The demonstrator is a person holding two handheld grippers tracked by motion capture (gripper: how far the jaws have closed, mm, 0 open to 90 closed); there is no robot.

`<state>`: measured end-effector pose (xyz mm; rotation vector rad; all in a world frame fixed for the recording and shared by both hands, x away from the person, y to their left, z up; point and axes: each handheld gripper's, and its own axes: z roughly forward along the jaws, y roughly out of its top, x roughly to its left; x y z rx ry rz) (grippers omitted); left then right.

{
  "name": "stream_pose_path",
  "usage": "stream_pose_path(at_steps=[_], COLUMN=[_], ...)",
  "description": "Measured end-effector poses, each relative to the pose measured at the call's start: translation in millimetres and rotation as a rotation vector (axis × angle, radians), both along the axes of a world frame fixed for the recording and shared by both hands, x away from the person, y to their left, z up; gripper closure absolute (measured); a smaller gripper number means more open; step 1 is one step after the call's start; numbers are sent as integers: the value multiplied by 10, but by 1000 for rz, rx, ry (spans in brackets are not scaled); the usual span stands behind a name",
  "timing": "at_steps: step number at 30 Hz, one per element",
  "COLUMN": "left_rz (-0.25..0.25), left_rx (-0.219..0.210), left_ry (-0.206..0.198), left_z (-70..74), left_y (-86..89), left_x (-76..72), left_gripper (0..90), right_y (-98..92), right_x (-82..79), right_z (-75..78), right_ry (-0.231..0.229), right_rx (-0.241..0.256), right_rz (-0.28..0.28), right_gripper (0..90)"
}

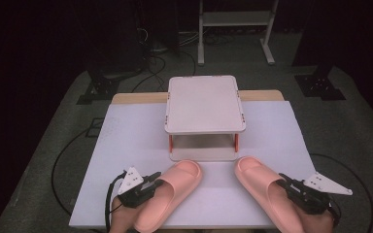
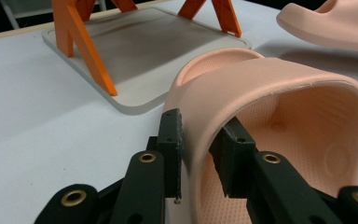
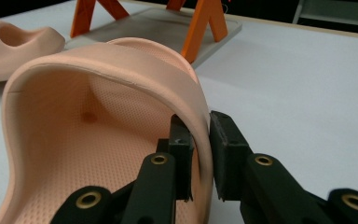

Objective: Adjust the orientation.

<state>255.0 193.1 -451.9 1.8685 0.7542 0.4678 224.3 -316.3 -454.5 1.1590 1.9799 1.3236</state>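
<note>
High view: two pink slippers lie on the white table, toes pointing at a small two-tier shelf that stands ahead of both grippers. Left gripper pinches the outer side wall of the left slipper; right gripper pinches the outer side wall of the right slipper.

Left gripper view: left gripper has its fingers clamped on the strap edge of the left slipper, one finger outside, one inside the foot opening. Orange shelf legs and the grey base plate sit just beyond the fingertips, right slipper far off to the upper right.

Right gripper view: right gripper has its fingers squeezed on the strap wall of the right slipper, inner finger inside the opening, outer one on the table side. Left slipper lies beyond the fingers to the left, shelf legs ahead.
</note>
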Motion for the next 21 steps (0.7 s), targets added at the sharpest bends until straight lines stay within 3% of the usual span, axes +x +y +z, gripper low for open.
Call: stream_pose_path(at_steps=[8, 21], left_rz=[-3, -18], left_rx=[-28, -59], left_ry=[-2, -16], left_z=[44, 157], left_y=[66, 97], left_x=[-38, -76], left_gripper=[742, 749], right_y=[25, 81], right_x=[-17, -70], right_z=[116, 215], right_ry=[-26, -44], right_rx=[41, 46], right_rz=[14, 50], right_gripper=[792, 792])
